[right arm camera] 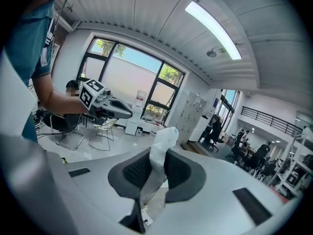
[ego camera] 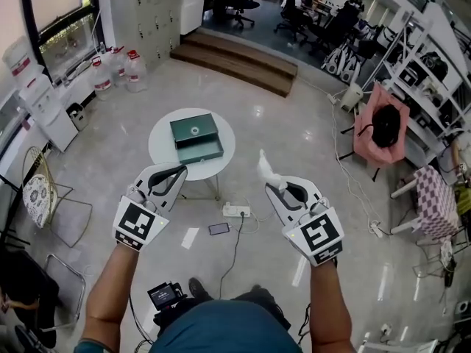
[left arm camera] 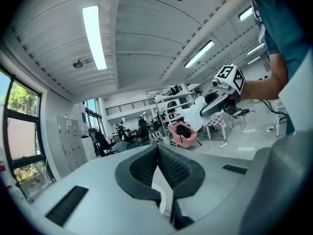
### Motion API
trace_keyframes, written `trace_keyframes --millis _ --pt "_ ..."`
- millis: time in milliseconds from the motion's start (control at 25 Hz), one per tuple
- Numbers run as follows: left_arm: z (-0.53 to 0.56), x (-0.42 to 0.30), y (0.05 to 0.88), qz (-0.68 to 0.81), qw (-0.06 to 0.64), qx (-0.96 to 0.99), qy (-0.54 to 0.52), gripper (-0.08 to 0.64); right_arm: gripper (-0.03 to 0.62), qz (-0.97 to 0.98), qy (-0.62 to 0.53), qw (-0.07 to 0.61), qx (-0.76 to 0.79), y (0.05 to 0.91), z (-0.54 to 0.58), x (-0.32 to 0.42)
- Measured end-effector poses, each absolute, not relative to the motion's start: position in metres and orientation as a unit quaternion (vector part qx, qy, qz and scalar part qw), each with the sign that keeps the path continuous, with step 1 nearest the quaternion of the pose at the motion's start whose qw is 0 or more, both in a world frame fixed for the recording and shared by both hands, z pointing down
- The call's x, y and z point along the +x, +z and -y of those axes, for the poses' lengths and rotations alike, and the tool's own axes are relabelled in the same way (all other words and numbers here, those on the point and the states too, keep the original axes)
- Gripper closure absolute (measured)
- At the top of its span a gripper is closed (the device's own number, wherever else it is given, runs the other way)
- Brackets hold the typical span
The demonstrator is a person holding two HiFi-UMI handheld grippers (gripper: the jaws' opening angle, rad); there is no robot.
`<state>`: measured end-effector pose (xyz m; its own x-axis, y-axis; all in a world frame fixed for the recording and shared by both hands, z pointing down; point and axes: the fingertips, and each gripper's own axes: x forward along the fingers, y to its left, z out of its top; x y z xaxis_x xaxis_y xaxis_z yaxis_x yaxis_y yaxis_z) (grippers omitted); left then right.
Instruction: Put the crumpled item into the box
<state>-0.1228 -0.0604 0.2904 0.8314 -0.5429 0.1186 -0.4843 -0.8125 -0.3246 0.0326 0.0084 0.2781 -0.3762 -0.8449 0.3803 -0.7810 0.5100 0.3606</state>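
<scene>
A dark green box (ego camera: 196, 140) stands open on a small round white table (ego camera: 160, 147) ahead of me. The white crumpled item (ego camera: 266, 169) sticks up from my right gripper (ego camera: 271, 187), which is shut on it and held to the right of the table, above the floor. In the right gripper view the crumpled item (right arm camera: 164, 140) is pinched between the pads of the right gripper (right arm camera: 155, 156). My left gripper (ego camera: 179, 170) hovers at the table's near edge. Its jaws (left arm camera: 157, 149) are shut with nothing between them.
On the floor below the grippers lie a power strip (ego camera: 236, 211), a phone (ego camera: 218, 229) and trailing cables. A wire chair (ego camera: 38, 194) stands at the left, and a pink chair with a black bag (ego camera: 383, 127) at the right. Wooden steps (ego camera: 239, 59) lie beyond the table.
</scene>
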Motion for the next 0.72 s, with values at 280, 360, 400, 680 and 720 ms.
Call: trace_keyframes --millis 280,360,400,680,720 --pt "0.099 -0.157 0.293 -0.297 0.139 -0.939 -0.103 0.541 0.517 0.834 -0.067 0.267 0.477 0.279 0.037 0.012" --pt "0.11 -0.169 0.296 -0.312 0.134 -0.935 -0.105 0.541 0.517 0.841 -0.07 0.266 0.467 0.28 0.054 0.004" --pt "0.115 -0.173 0.297 -0.319 0.132 -0.932 -0.108 0.541 0.517 0.844 -0.07 0.264 0.461 0.281 0.063 0.002" --pt "0.157 -0.17 0.293 -0.37 0.13 -0.911 -0.129 0.541 0.517 0.874 -0.079 0.247 0.412 0.284 0.126 0.011" --pt "0.161 -0.164 0.291 -0.378 0.129 -0.908 -0.129 0.541 0.517 0.878 -0.08 0.245 0.403 0.284 0.133 0.015"
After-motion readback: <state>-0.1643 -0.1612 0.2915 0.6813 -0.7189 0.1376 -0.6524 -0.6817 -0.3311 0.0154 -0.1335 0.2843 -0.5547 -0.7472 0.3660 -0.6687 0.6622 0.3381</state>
